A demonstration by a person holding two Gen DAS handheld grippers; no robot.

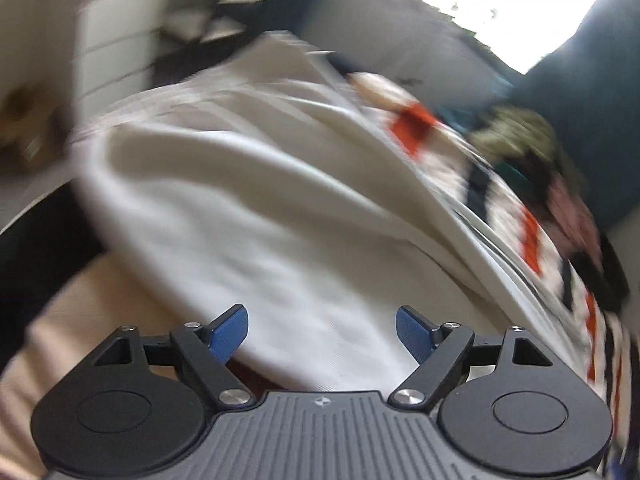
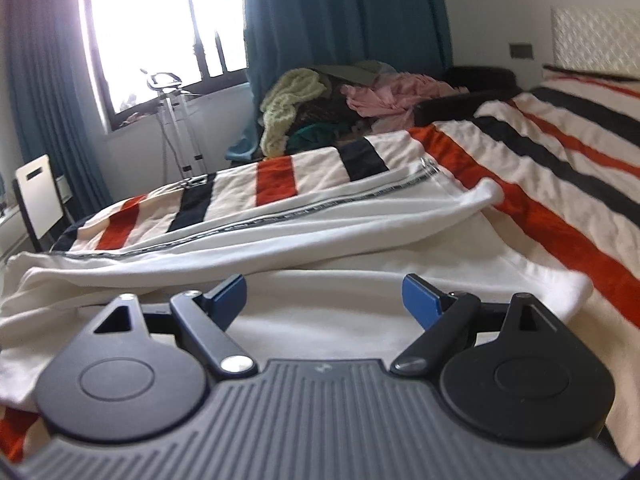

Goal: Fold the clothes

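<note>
A white garment (image 2: 304, 236) lies spread on a bed with a striped cover (image 2: 560, 184) of white, red and black. A black-and-white trim runs along its far edge. My right gripper (image 2: 324, 300) is open and empty, low over the garment's near part. In the blurred, tilted left wrist view the same white garment (image 1: 248, 200) fills the middle. My left gripper (image 1: 322, 330) is open and empty just above it.
A pile of other clothes (image 2: 352, 100), green, pink and dark, sits at the far side of the bed, also in the left view (image 1: 532, 152). Teal curtains (image 2: 340, 12) and a bright window (image 2: 160, 20) are behind. A white chair (image 2: 38, 196) stands at left.
</note>
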